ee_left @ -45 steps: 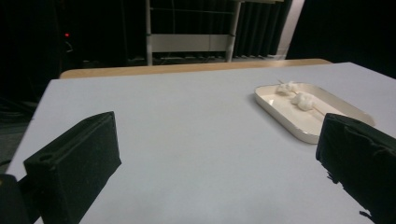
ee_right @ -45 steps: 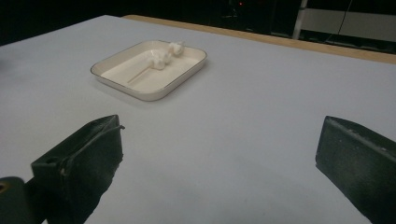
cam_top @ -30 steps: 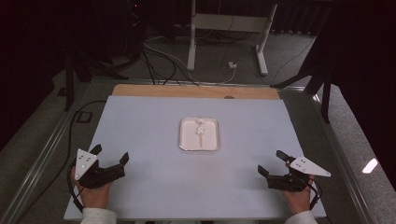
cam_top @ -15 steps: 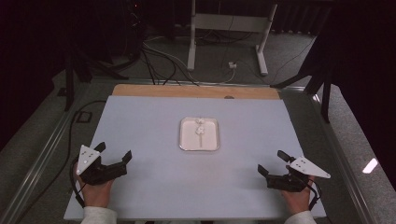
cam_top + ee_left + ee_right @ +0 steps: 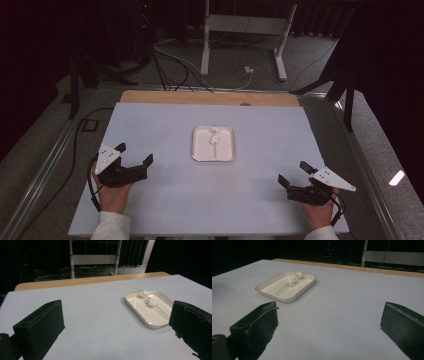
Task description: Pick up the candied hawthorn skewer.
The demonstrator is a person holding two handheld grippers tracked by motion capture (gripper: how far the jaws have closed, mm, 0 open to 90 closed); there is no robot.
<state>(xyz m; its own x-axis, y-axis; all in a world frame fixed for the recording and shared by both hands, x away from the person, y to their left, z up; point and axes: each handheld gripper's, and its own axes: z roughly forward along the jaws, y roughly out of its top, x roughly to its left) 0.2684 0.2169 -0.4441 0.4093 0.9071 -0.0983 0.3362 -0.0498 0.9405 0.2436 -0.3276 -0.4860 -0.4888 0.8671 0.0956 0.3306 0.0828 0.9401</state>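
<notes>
A small white tray [image 5: 226, 146] lies at the middle of the pale table. On it rests a thin stick [image 5: 163, 312] with white fluffy lumps [image 5: 151, 302] toward its far end. My left gripper [image 5: 135, 153] is open near the table's left side, aimed at the tray from its near left, with nothing between its jaws. My right gripper [image 5: 292, 172] stands open near the front right and holds nothing. In the left gripper view the gripper [image 5: 115, 326] has the tray [image 5: 140, 311] ahead to the right. In the right gripper view the gripper [image 5: 329, 325] has the tray [image 5: 274, 288] ahead to the left.
The pale table [image 5: 165, 125] ends at the back in a wooden strip [image 5: 200, 97]. Beyond it a white metal stand [image 5: 240, 25] and cables [image 5: 170, 55] lie on the dark floor. Bare tabletop surrounds the tray on all sides.
My left gripper has moved forward and a little right, toward the tray. The right gripper has stayed put.
</notes>
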